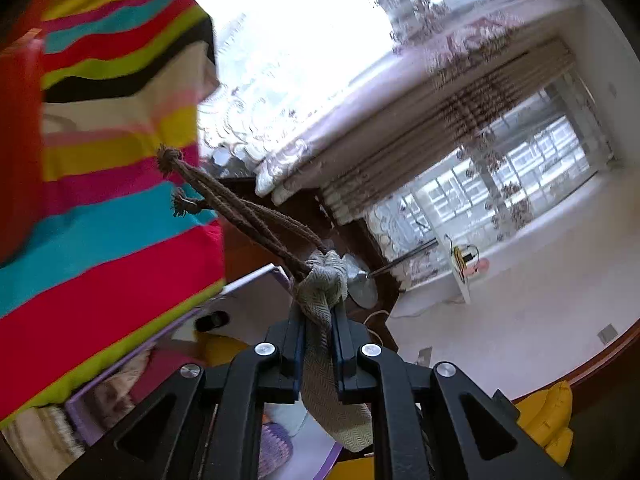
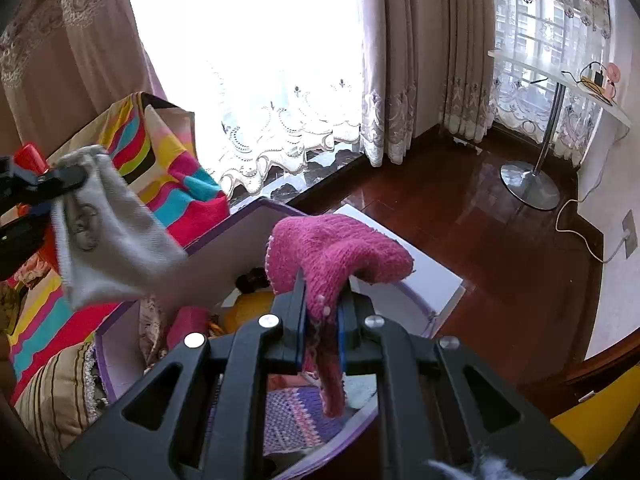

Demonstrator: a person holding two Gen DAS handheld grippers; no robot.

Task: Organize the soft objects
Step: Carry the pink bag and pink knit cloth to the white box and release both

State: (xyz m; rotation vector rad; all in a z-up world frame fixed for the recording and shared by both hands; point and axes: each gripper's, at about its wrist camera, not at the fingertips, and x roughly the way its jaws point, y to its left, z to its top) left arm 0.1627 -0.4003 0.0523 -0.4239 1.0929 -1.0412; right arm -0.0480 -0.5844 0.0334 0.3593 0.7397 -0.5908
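My left gripper [image 1: 318, 320] is shut on the gathered neck of a grey herringbone drawstring pouch [image 1: 320, 292], whose brown cords [image 1: 240, 208] hang out in front. The same pouch [image 2: 108, 228] shows at the left of the right wrist view, held up in the air by the left gripper [image 2: 60, 180]. My right gripper [image 2: 322, 312] is shut on a pink knitted item [image 2: 336, 252], held above an open white box with purple edges [image 2: 248, 236]. The box holds several soft things, among them a purple knit piece [image 2: 296, 412] and a yellow item [image 2: 248, 308].
A multicoloured striped fabric bin [image 2: 160, 168] stands left of the box, close to my left gripper [image 1: 100, 200]. A striped cushion [image 2: 56, 392] lies at lower left. Dark wood floor, curtains, a chrome table base [image 2: 528, 184] and a wall cable are at right.
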